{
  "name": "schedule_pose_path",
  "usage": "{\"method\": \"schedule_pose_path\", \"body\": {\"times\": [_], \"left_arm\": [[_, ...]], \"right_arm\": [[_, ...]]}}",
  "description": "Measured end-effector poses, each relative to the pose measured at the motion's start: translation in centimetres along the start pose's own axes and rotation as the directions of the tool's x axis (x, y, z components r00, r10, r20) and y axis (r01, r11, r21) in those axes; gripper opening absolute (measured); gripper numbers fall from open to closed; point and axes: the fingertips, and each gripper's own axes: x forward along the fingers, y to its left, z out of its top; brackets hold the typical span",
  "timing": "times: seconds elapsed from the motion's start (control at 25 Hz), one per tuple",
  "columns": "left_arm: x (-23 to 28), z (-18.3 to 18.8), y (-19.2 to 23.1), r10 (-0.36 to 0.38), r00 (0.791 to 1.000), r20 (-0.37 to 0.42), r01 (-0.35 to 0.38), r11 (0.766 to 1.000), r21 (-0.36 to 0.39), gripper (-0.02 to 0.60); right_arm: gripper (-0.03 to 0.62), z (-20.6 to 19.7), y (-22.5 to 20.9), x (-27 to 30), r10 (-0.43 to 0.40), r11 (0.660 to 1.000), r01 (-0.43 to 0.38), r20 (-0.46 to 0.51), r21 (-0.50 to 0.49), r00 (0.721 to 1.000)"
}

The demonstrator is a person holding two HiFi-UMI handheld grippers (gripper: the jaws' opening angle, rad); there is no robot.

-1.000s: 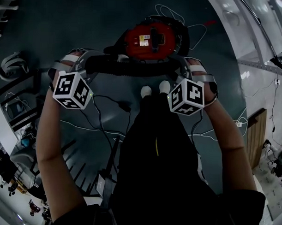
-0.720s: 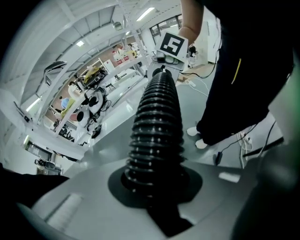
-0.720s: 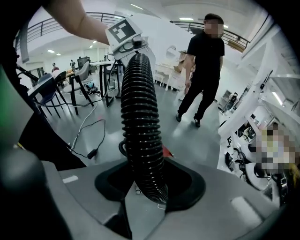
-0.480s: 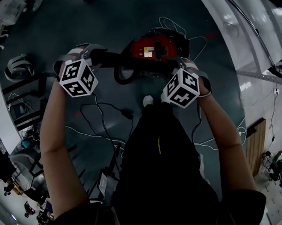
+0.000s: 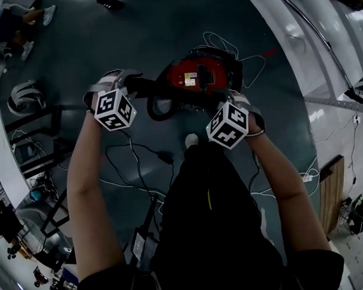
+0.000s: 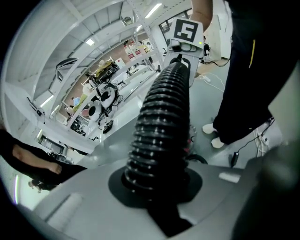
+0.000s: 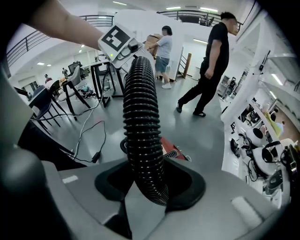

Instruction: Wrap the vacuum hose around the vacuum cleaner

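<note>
1. Gripping the black ribbed vacuum hose (image 5: 177, 89), the left tongs (image 6: 157, 187) are clamped around it, with the jaws closed snugly on its ribs.
2. The right tongs (image 7: 150, 185) are likewise clamped on the same hose, further along its length.
3. The hose runs roughly level between the two tongs, stretched across the near side of the red vacuum cleaner (image 5: 199, 69).
4. The vacuum cleaner stands on the grey floor (image 5: 144, 33), just ahead of the person's shoe (image 5: 192, 139), with loose cables (image 5: 133, 163) lying nearby.
</note>
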Motion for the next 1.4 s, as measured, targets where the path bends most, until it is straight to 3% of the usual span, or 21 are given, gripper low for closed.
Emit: {"method": "schedule_pose_path", "body": {"times": [0.4,0.84,1.16,1.4], "left_arm": [[3.6,-0.8,0.8,0.039,0.999,0.002,-0.039,0.998,0.042,0.063],[7.5,-1.4,1.0,0.133,0.99,0.04,-0.136,0.989,0.055,0.058],[11.3,-1.9,-3.0,0.001,0.993,0.115,0.0,1.0,-0.009,0.058],[14.2,-1.8,-7.4,-0.143,0.978,0.154,0.143,0.99,0.013,0.112]], "right_arm": [[0.184,-0.9,-0.2,2.1,-0.019,0.999,0.019,-0.002,0.037,1.0],[0.187,-2.4,-0.5,4.4,-0.065,0.995,0.068,-0.039,0.074,0.997],[0.189,-4.3,0.8,6.3,-0.02,0.997,0.025,-0.074,0.079,0.997],[0.195,-6.4,1.4,7.7,-0.003,0.996,0.013,-0.116,0.087,0.993]]}}
